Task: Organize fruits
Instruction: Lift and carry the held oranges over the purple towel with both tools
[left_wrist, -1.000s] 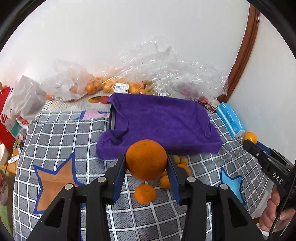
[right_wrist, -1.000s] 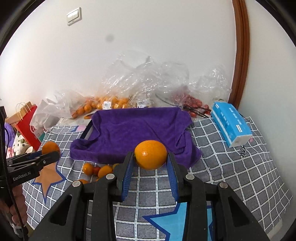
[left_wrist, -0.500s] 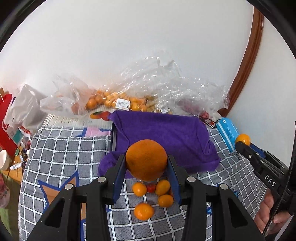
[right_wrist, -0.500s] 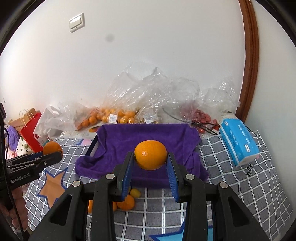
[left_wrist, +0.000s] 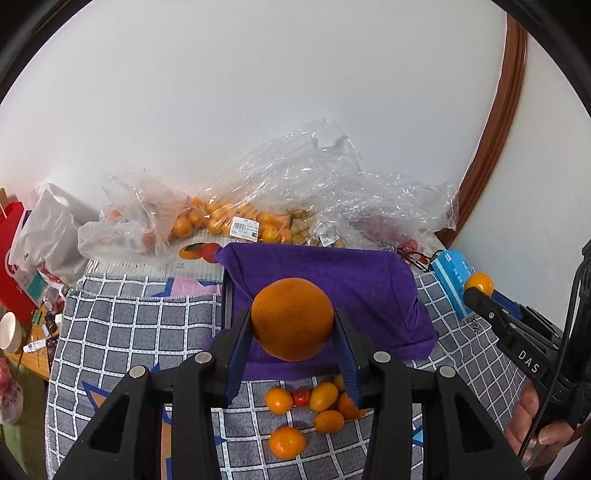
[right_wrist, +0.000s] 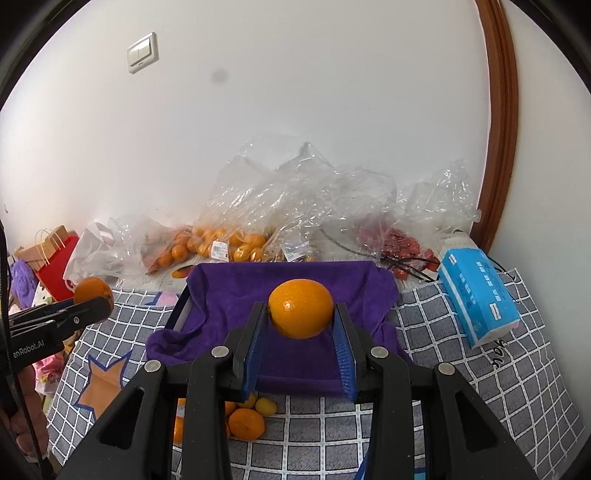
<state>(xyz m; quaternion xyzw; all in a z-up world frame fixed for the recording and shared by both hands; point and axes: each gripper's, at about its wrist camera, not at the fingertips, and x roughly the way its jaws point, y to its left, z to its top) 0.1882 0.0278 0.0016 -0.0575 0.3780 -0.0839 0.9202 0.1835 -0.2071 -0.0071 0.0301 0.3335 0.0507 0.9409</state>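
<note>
A grey checked cloth (left_wrist: 147, 325) meets the white wall (left_wrist: 258, 110) at twelve o'clock, each gripper clamping an orange, the purple towel (right_wrist: 295, 280) hiding its tray.

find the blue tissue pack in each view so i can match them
Left wrist: the blue rectangular tissue pack lies at the right, past the purple towel's far right corner.
Right wrist: the pack lies at the right on the checked cloth.
Shared landmark: the purple towel, left of it in both.
</note>
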